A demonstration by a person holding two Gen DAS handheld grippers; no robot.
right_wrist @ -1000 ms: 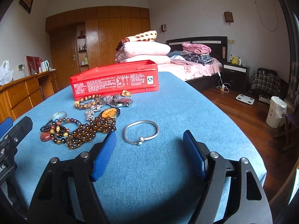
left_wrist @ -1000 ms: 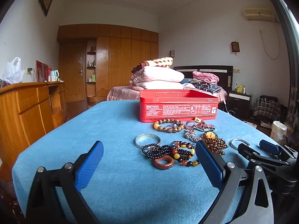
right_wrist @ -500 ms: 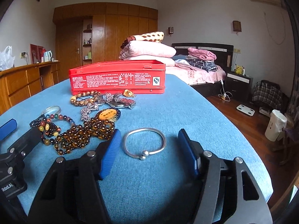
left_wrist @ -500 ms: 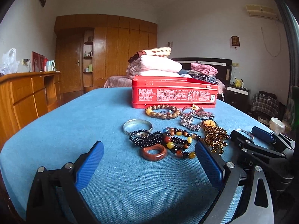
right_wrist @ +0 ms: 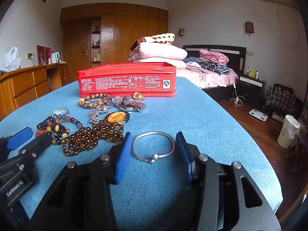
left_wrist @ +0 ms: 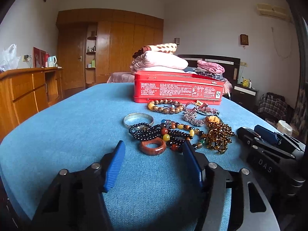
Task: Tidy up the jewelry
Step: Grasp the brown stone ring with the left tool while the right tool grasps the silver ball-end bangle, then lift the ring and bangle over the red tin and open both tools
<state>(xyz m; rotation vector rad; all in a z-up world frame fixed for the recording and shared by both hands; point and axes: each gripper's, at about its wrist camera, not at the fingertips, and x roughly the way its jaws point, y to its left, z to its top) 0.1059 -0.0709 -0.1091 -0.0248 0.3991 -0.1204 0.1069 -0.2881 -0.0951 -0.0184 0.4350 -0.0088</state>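
Right gripper (right_wrist: 154,150) straddles the thin silver bangle (right_wrist: 153,146), lying flat on the blue table (right_wrist: 202,115); its ball-ended gap faces the camera, long axis running across between the pads. Jaws closing, pads just beside the bangle's sides, contact not clear. A second ago they stood much wider, bangle farther ahead.

Left gripper (left_wrist: 154,152) closing too, nothing clamped; red-brown ring (left_wrist: 153,148) lies flat just ahead of the tips, beside the bead pile (left_wrist: 173,132). Earlier its jaws were fully spread. Red tin (left_wrist: 178,91) sits behind, long side facing the cameras.
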